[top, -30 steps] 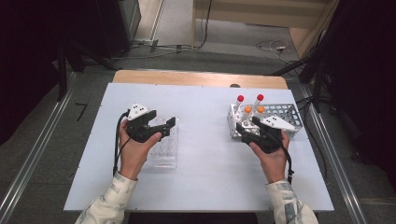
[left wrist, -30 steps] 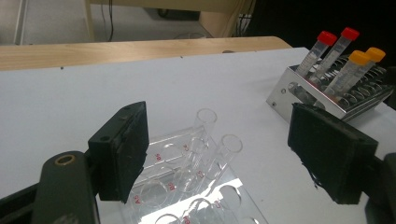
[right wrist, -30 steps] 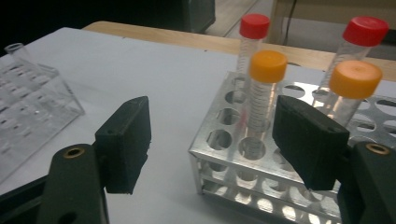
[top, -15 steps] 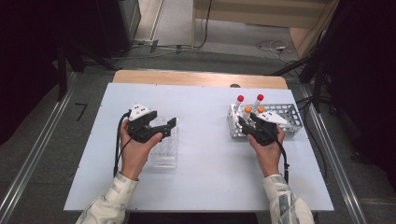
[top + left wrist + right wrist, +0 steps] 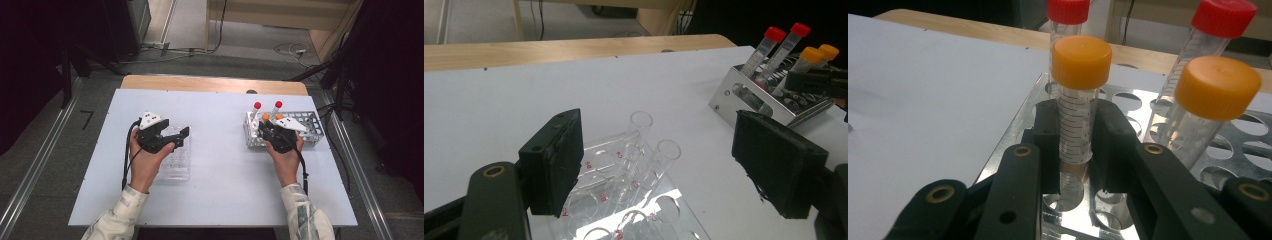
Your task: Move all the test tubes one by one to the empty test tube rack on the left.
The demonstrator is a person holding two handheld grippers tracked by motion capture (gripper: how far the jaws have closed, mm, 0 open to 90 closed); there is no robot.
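The high view looks down and forward over your whole table. Your left gripper view faces low across it toward the far right corner; your right gripper view sits close on the metal rack, which all three share.

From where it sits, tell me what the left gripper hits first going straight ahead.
Likely the metal rack with its capped tubes; bare table lies between, though depth is hard to judge.

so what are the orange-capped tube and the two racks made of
Orange-capped tube in the right gripper: clear plastic by the look, see-through wall with printed marks, matte orange cap. Right rack: probably metal, shiny silver with punched round holes. Left rack: clear acrylic most likely, transparent and glossy, red lettering.
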